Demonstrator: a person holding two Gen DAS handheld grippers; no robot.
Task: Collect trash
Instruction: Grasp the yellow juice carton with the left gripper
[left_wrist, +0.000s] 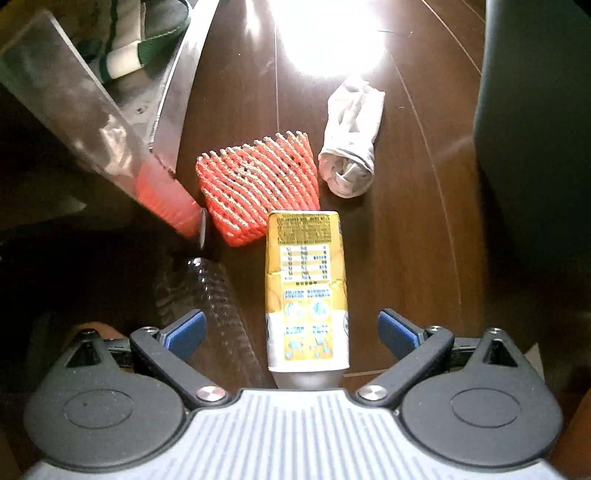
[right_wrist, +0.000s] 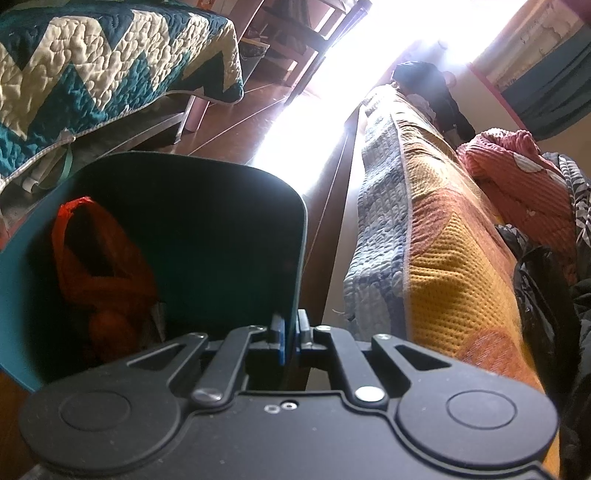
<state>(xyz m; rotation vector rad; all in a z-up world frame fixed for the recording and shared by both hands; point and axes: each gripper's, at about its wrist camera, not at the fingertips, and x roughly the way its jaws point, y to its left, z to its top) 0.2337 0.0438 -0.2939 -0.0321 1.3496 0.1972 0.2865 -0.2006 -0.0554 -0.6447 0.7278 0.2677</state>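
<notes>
Likely snag: yellow drink carton (left_wrist: 306, 291) lying on dark wood floor (left_wrist: 413, 229) between wide-open left gripper (left_wrist: 291, 332) jaws, may skid. Right gripper (right_wrist: 291, 338) clamped on teal plastic bin (right_wrist: 207, 206) rim; could tip.

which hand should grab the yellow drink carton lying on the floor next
Left. The left gripper hangs open right over the yellow drink carton, fingers on either side. The right gripper is shut on the rim of the dark teal bin.
</notes>
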